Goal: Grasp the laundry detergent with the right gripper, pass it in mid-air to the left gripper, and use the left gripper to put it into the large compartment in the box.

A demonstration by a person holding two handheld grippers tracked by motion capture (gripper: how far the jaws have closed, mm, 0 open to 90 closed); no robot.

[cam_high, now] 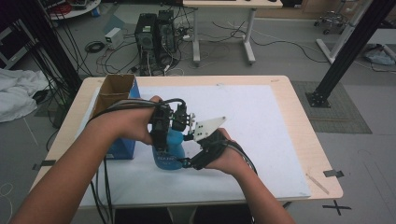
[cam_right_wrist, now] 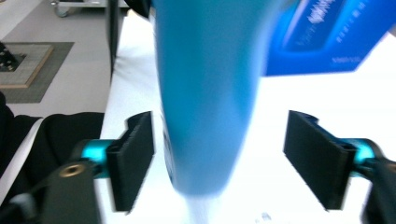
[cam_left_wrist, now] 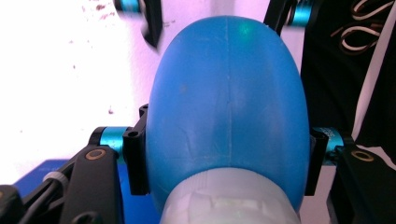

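Note:
A blue plastic bottle stands on the white mat at the middle of the table. My left gripper comes down on it from above and is shut on its rounded body. In the left gripper view the bottle sits pressed between both pads, with its whitish neck at the bottom edge. My right gripper is low at the bottle's right side. In the right gripper view its jaws stand open around the blurred bottle, and the right pad is well apart from it.
A blue box with an open cardboard top stands just left of the bottle, behind my left hand. The wooden table borders the mat. Computer towers, cables and a desk are on the floor beyond.

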